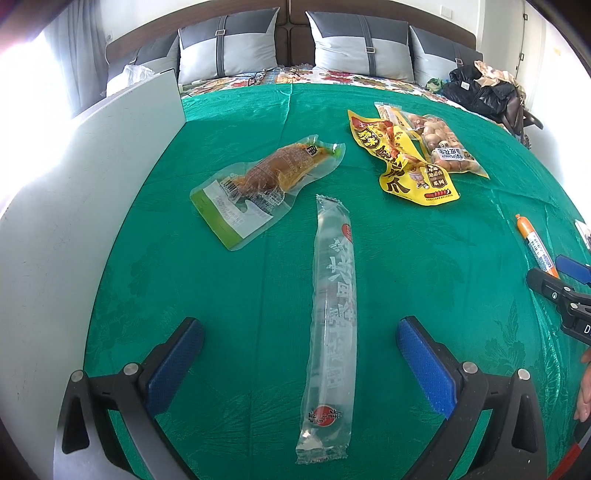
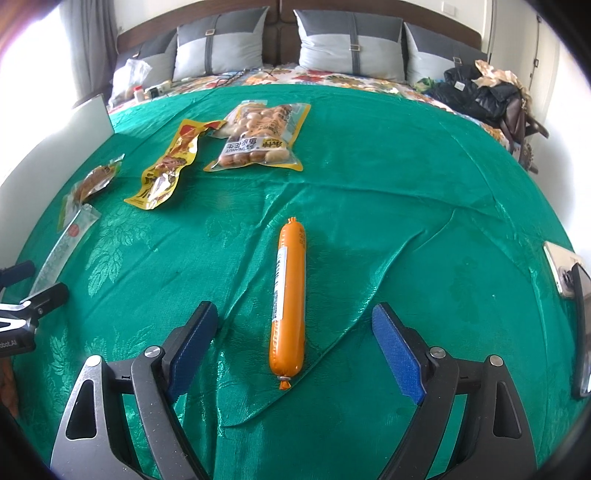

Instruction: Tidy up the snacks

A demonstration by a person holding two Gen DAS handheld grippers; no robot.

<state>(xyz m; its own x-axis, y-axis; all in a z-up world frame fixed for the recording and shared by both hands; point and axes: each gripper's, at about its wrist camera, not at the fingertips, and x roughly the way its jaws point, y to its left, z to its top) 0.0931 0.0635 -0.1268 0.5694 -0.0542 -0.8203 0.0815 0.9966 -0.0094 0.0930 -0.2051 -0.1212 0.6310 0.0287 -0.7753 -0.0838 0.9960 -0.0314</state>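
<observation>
The left gripper (image 1: 299, 365), fitted with blue padded fingers (image 1: 177, 365) on black arms, stands with its jaws spread wide and grips nothing; a long clear plastic snack tube with red round labels (image 1: 330, 332) lies flat on the green patterned bedspread (image 1: 221, 288) between the two fingers, apart from both pads. The right gripper (image 2: 295, 354) likewise stands wide open and empty, and an orange sausage stick with clipped ends (image 2: 287, 306) lies lengthwise between its fingers, touching neither pad. Beyond the clear tube, in the left wrist view, a clear vacuum pouch with a green and white panel holding a brown meat piece (image 1: 266, 184) rests on the bedspread, near the tube's far end. Further right lies a yellow printed snack packet (image 1: 406, 162), which overlaps the edge of a clear bag of peanuts with an orange border (image 1: 443, 144). A white flat panel (image 1: 92, 184) stands along the left edge of the bed. Four grey two-tone pillows (image 1: 229, 48) lean against the dark headboard (image 1: 288, 14). A pile of dark bags and clothing (image 1: 484, 92) occupies the far right corner. Part of a person's hand (image 1: 585, 387) shows at the right edge of the left wrist view.
</observation>
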